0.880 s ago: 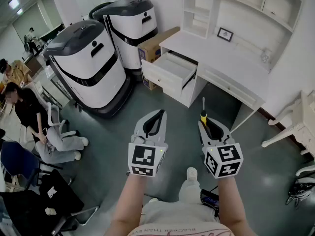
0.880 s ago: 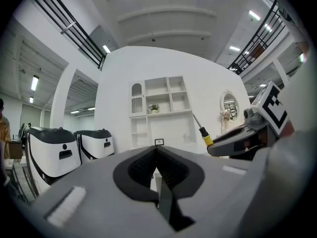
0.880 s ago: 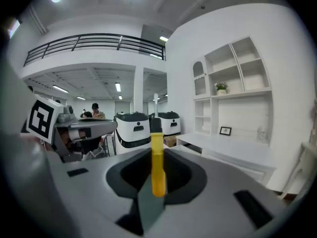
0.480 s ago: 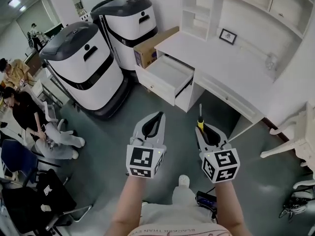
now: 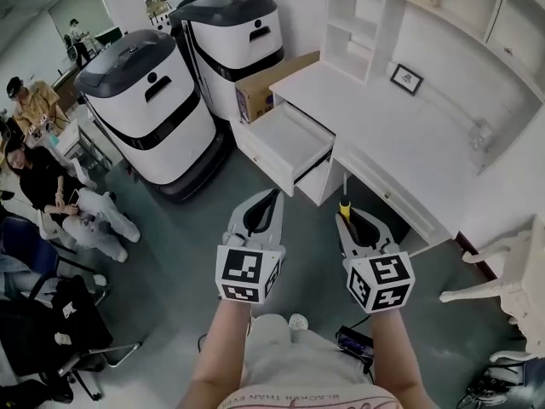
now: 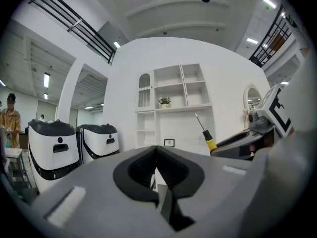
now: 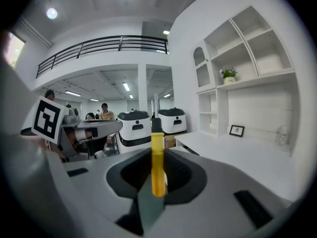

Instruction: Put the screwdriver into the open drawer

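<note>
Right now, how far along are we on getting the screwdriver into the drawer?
Done: the drawer stands pulled out of the desk, and the screwdriver is picked up. In hand: the right gripper clamps its yellow handle, shaft pointing toward the desk; the left gripper is closed on nothing. Remaining: carry it to the drawer, some way ahead, and release it inside.

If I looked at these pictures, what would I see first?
Probably the yellow-handled screwdriver, sticking up from the right gripper in the middle. Just beyond it gapes the open drawer of a white desk, with two big white machines to its left.
</note>
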Motion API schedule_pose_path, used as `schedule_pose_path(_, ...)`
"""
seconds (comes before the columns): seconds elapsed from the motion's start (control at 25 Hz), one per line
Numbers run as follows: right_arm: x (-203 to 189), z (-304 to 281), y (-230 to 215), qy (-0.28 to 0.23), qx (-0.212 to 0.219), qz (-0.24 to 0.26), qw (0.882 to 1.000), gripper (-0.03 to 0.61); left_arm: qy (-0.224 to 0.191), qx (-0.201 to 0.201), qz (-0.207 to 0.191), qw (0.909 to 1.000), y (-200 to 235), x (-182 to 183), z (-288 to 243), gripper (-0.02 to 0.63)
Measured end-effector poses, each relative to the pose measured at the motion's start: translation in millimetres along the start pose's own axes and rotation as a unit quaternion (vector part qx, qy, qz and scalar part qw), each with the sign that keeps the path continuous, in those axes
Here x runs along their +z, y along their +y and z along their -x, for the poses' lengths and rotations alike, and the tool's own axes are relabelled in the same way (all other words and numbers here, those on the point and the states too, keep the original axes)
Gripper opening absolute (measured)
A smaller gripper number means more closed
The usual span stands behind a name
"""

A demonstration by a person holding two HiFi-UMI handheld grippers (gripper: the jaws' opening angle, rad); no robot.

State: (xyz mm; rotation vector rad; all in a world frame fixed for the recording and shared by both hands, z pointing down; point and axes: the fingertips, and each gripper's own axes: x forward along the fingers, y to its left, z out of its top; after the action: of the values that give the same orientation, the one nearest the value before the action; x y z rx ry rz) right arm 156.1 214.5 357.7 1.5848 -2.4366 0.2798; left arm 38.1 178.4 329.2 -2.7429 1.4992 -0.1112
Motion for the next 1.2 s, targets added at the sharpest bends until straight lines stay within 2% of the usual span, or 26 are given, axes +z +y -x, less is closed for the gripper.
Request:
schedule_pose_path(0.28,7.9,-17.4,-18.6,-0.003,0.017,-0.003,1.000,0.078,0.007,0.016,-0.015,0.9997,5.5,9.0,-24.7,0.003)
schedule_pose_path(0.68,22.7,-66.6,-45.6,-0.010,-0.002,-0.011,1.000,0.078,-0.001,0.001,-0.011,0.9999,38.1,8.2,-79.2,0.003)
schedule_pose_path(1.2,64.2,-235.3,-73.7,0.003,-0.019,-0.023,1.000,0.080,0.007,-0.017,0.015,0.9997,174.1,-5.4,-200.2,0.003)
